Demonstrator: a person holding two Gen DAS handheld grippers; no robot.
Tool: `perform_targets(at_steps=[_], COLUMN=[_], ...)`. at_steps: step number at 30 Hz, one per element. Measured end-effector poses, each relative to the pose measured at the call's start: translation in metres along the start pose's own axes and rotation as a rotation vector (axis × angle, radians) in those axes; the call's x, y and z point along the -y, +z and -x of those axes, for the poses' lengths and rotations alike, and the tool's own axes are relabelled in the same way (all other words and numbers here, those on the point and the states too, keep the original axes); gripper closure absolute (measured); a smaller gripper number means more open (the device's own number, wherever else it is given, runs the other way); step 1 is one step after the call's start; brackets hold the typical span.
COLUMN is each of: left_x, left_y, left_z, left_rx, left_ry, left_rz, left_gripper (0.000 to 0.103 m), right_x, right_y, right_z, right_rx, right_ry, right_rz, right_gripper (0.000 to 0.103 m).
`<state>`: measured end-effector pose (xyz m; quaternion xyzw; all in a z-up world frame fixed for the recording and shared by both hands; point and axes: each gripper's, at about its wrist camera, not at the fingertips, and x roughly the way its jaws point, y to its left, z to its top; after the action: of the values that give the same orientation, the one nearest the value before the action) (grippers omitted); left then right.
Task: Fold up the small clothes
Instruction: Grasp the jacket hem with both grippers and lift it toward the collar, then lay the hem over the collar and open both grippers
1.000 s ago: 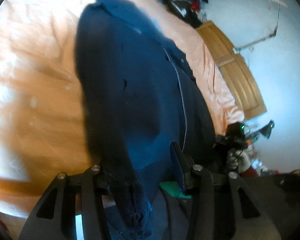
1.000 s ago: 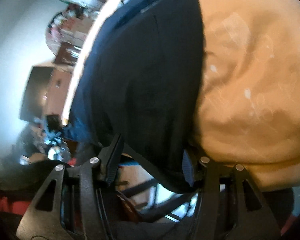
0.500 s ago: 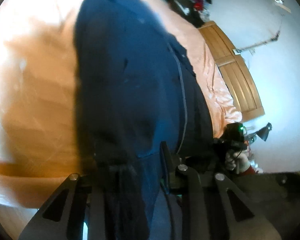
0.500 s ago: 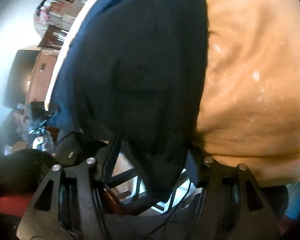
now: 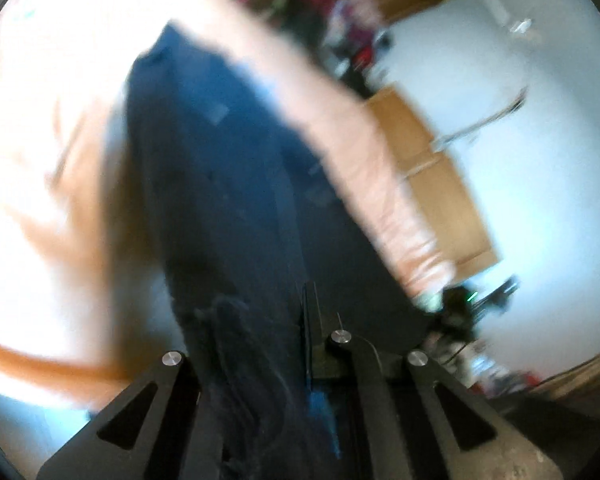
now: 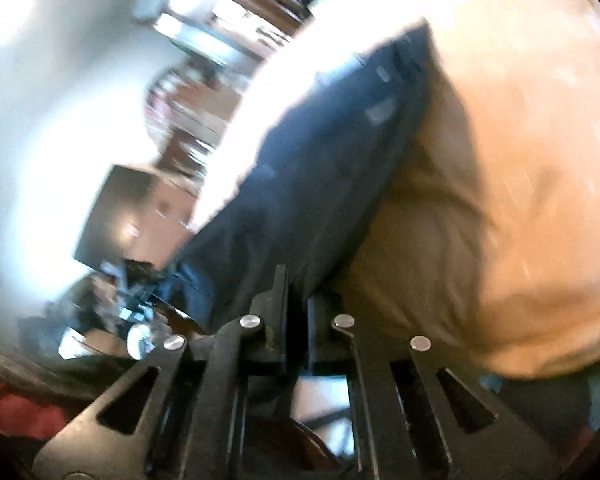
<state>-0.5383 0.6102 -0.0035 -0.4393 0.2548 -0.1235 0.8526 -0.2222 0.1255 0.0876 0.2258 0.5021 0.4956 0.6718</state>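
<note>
A dark navy garment (image 5: 228, 184) lies stretched over a peach bedsheet (image 5: 52, 168), running from the far end of the bed to my fingers. My left gripper (image 5: 260, 320) is shut on a bunched fold of its near hem; only the right finger's edge shows, the left one is buried in cloth. In the right wrist view the same navy garment (image 6: 312, 168) runs up and away, and my right gripper (image 6: 296, 292) is shut on its near edge, jaws almost together. Both views are motion-blurred.
The peach bedsheet (image 6: 500, 200) fills the right of the right wrist view. A wooden footboard (image 5: 432, 184) and pale wall (image 5: 540, 160) lie beyond the bed. A dark cabinet (image 6: 116, 216) and cluttered shelves (image 6: 204, 92) stand at the left.
Both grippers have closed onto the garment's near edge; a second ago their jaws stood wide apart around it. Both cameras have swung, lifting the cloth off the bed edge.
</note>
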Motion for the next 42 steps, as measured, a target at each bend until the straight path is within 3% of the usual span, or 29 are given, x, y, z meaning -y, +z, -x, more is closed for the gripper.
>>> perform_targets(at_steps=[4,6,10,15,17,19,22,23,24,25,31,34,36,37,38,42], left_x=[0.016,0.021,0.022,-0.008,-0.033,-0.065,-0.135,-0.156,-0.176,-0.184,-0.184,-0.18,-0.17,-0.165,-0.161,-0.136], left_y=[0.048,0.074,0.133,0.211,0.242,0.27,0.299,0.304,0.306,0.308,0.319,0.326,0.323,0.324,0.326,0.329], left_z=[0.0,-0.006,-0.031,-0.085,-0.11,-0.146,-0.209,-0.227,-0.243,-0.25,-0.259,-0.261,-0.258,-0.255,-0.252,-0.218], left_rx=[0.131,0.169,0.201,0.203,0.19,0.162,0.056,0.007,-0.025,-0.021,-0.017,-0.024,-0.024,-0.02,-0.011,0.11], left_ry=[-0.101,-0.11,-0.078,0.01,0.061,0.12,0.342,0.394,0.433,0.436,0.392,0.395,0.404,0.414,0.42,0.378], left_rz=[0.015,0.004,-0.017,-0.008,0.011,0.014,0.096,0.118,0.128,0.124,0.075,0.057,0.044,0.041,0.042,0.018], left_gripper=[0.099,0.099,0.099,0.096,0.093,0.089,0.069,0.057,0.055,0.056,0.043,0.039,0.036,0.036,0.036,0.032], right_x=[-0.019,-0.018,-0.01,0.018,0.036,0.06,0.108,0.124,0.135,0.145,0.144,0.142,0.145,0.144,0.145,0.155], right_y=[0.043,0.074,0.147,0.235,0.264,0.284,0.3,0.303,0.303,0.299,0.297,0.306,0.307,0.307,0.306,0.306], right_z=[0.005,0.006,-0.006,-0.051,-0.077,-0.104,-0.146,-0.161,-0.17,-0.179,-0.208,-0.224,-0.237,-0.238,-0.238,-0.226], right_rx=[0.083,0.128,0.19,0.179,0.162,0.122,0.064,0.035,0.015,-0.003,-0.056,-0.071,-0.084,-0.088,-0.089,-0.066], right_ry=[0.071,0.082,0.068,0.035,-0.016,-0.047,-0.197,-0.273,-0.327,-0.343,-0.417,-0.442,-0.479,-0.483,-0.485,-0.493], right_rz=[0.028,0.03,0.032,0.01,0.015,0.009,-0.046,-0.063,-0.081,-0.089,0.055,0.099,0.132,0.143,0.148,0.116], right_gripper=[0.098,0.099,0.099,0.1,0.099,0.094,0.082,0.057,0.045,0.04,0.039,0.039,0.057,0.072,0.081,0.094])
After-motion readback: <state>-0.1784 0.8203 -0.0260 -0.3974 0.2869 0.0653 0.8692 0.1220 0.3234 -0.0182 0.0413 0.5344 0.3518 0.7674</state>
